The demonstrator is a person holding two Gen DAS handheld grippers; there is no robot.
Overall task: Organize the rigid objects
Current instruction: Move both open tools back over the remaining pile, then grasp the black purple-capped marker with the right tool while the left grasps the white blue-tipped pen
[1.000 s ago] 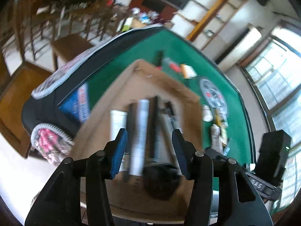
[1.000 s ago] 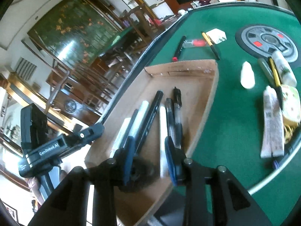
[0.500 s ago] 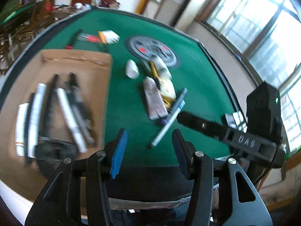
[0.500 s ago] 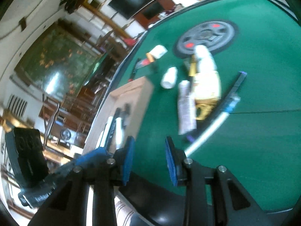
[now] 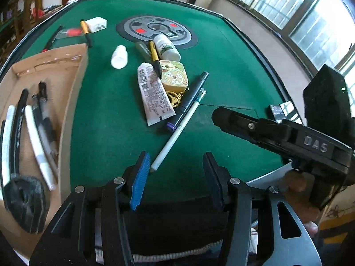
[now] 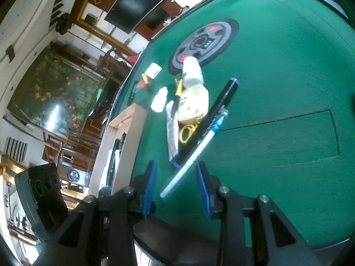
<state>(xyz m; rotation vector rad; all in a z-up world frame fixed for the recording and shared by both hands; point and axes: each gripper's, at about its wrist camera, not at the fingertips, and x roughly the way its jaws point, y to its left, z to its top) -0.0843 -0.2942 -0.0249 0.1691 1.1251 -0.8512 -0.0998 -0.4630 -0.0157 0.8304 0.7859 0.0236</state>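
Observation:
A white pen (image 5: 177, 133) lies slanted on the green felt table (image 5: 221, 71), beside a black marker (image 5: 190, 97). Its near tip sits just ahead of my left gripper (image 5: 176, 157), which is open and holds nothing. In the right wrist view the same white pen (image 6: 193, 155) runs into the gap of my right gripper (image 6: 176, 166). Those jaws are opening and the pads do not touch the pen. Behind the pens lie a white tube (image 5: 153, 93), a yellow tin (image 5: 174, 76) with a gold clasp, and two white bottles (image 5: 119, 56).
A cardboard tray (image 5: 66, 57) at the left holds several pens and a dark pad (image 5: 24, 201). A round grey console (image 5: 156, 30) sits mid-table, with a yellow pen, a red item and a small white box (image 5: 96, 24) behind. The right gripper (image 5: 216, 117) reaches in from the right.
Both views have swung from the cardboard tray over to the loose pile on the felt. The white pen now lies in front of both grippers. The right jaws have widened a little.

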